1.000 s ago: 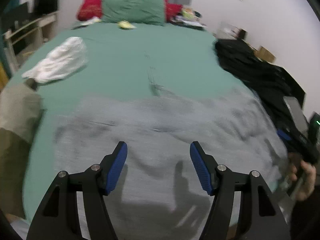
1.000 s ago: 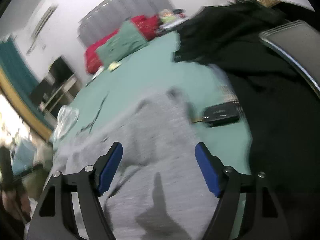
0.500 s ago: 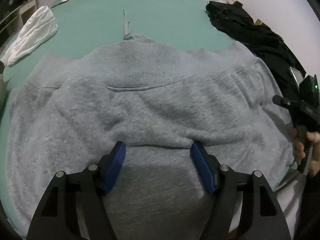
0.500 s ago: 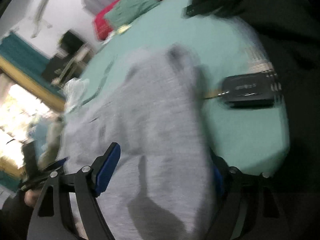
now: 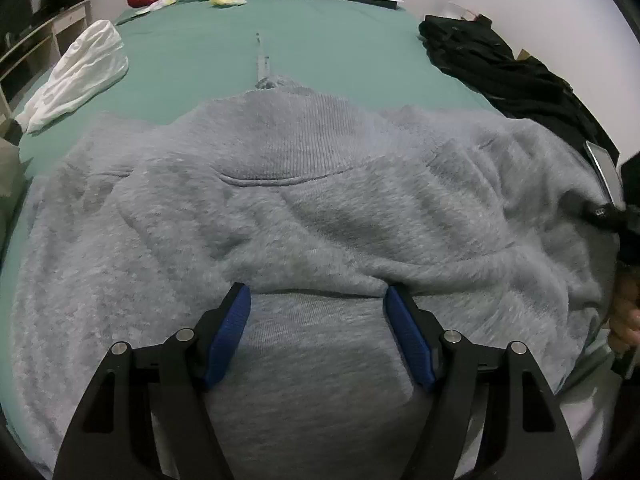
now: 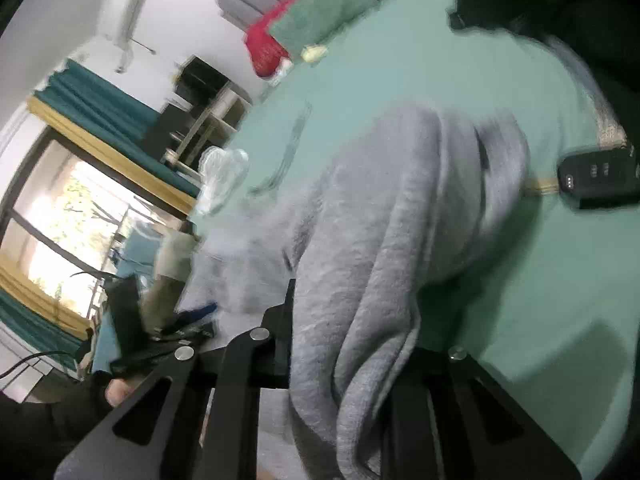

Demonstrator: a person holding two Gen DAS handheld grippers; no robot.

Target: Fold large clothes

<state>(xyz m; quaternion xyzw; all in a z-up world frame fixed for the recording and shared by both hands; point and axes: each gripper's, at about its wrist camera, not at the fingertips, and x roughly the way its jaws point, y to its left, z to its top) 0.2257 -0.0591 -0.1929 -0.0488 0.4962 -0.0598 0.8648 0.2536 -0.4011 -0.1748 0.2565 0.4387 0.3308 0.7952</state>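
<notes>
The left tongs (image 5: 318, 300) stand wide over the grey sweatshirt (image 5: 304, 208) on the green bed (image 5: 340, 52). The right tongs (image 6: 344, 312) are closing, pinching its bunched right edge.

No legible text is found; small markings on the black key fob (image 6: 596, 178) at three o'clock cannot be read.

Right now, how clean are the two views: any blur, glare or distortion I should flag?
Left wrist view: sharp, strong fisheye bending at the edges, grey sweater evenly lit, the left tool crisp. Right wrist view: tilted and motion-smeared across the green bed sheet, the window blown out white, the right tool dark, closing on a bunched grey fold.
</notes>
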